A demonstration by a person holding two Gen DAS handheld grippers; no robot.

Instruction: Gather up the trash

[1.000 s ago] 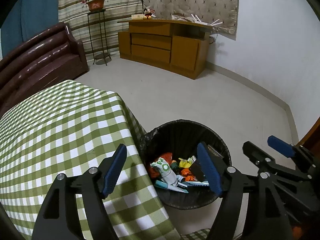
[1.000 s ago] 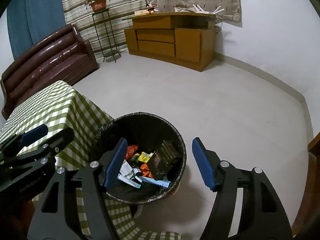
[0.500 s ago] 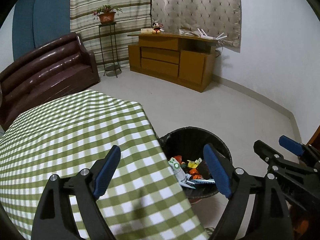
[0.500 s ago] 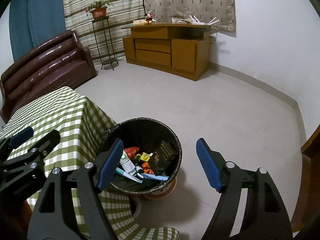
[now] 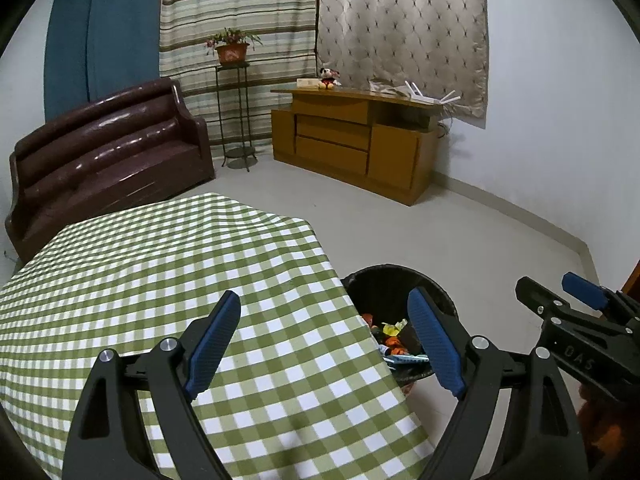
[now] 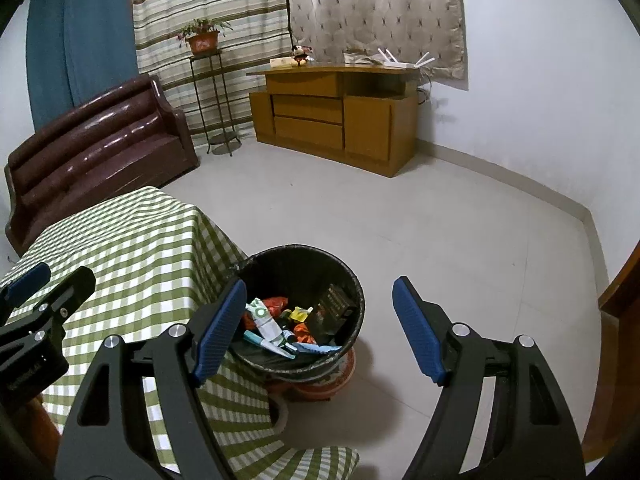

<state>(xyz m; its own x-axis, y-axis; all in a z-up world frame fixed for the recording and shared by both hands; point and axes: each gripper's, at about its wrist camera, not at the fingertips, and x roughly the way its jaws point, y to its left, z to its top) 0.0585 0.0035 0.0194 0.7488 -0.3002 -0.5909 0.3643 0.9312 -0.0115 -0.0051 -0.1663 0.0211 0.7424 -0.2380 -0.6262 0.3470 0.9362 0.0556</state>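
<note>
A green-and-white checked cloth lay matt and soft over the table in the lower left. The dark brown sofa at left looked like glossy leather, catching highlights. The yellow-brown cabinet at upper centre was smooth wood. A black bin liner in the round bin shone like thin plastic, holding crumpled glossy wrappers. The pale floor was smooth with a faint sheen.

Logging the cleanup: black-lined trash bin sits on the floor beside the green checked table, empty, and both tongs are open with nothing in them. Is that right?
Not quite. The black-lined trash bin is not empty: the right wrist view shows colourful wrappers and packets inside. It does stand beside the green checked table, with the left tongs and right tongs open and holding nothing.
</note>
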